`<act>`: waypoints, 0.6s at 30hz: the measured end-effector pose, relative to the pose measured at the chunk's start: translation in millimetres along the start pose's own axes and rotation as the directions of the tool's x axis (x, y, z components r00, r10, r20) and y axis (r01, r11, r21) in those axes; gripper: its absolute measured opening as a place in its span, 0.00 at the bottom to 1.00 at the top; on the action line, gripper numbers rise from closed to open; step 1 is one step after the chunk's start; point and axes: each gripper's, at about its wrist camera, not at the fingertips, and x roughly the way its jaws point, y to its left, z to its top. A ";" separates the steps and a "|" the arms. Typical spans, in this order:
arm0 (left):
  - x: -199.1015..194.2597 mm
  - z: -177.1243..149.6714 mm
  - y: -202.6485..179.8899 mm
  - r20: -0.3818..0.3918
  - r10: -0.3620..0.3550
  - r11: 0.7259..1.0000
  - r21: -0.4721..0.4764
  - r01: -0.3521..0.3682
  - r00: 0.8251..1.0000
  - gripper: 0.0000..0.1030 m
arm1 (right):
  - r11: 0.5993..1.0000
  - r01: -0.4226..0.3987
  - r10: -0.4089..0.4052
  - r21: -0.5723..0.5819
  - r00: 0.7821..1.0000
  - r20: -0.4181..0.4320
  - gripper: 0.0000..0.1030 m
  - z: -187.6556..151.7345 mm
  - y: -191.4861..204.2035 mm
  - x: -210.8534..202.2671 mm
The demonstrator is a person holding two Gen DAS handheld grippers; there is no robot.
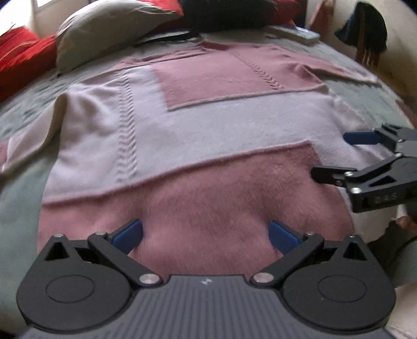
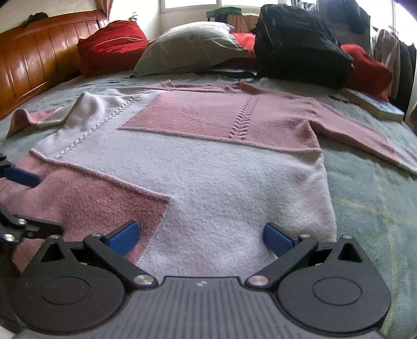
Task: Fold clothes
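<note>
**knitfan:** On the bed point(image 2: 365, 198), spread flat on a grey-green cover, lies the sweater point(image 2: 208, 161). Pink and white blocks: a pink panel across the chest, a wide white band below it, then a pink patch at the hem on one side. Two raised cable lines run down the front. Both sleeves stick out sideways; one is pink and fairly flat, the other is white, bunched up, with a pink cuff.

**foldguy:** And the grippers?

**knitfan:** Left hand-held gripper point(image 1: 206, 236) has its blue pads spread wide, low over the pink hem patch, nothing between them. Right hand-held gripper point(image 2: 200, 238) is spread too, sitting over the hem where pink meets white. Neither is pinching any cloth.

**foldguy:** Any difference between the cams?

**knitfan:** Yep. Left wrist view is blurry but catches the right one from the side, jaws apart, at the sweater's point(image 1: 208, 135) edge, plus dark clothing point(image 1: 365, 23) hanging on a wall. Right wrist view is sharper: you get a wooden headboard point(image 2: 39, 60), a red cushion point(image 2: 112, 44), a grey pillow point(image 2: 190, 44), a black bag point(image 2: 299, 44), a book point(image 2: 375, 104) by the pink sleeve, and clothes hanging at far right. It only shows a bit of the left gripper at its left edge.
</note>
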 end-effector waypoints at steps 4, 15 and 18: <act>-13.5 8.4 11.8 0.001 -0.028 1.000 0.007 0.028 1.000 0.99 | 1.000 -0.001 0.001 -0.015 1.000 0.025 1.00 -4.0 0.5 -1.5; 37.4 82.0 56.7 0.067 -0.057 0.993 -0.103 0.064 0.996 0.99 | 1.000 0.004 -0.003 -0.022 1.000 0.022 1.00 -4.5 1.8 -5.4; 52.9 70.5 68.7 0.055 -0.073 0.987 -0.138 0.080 0.996 0.99 | 1.000 0.011 -0.011 -0.023 1.000 0.012 1.00 -3.8 3.5 -6.6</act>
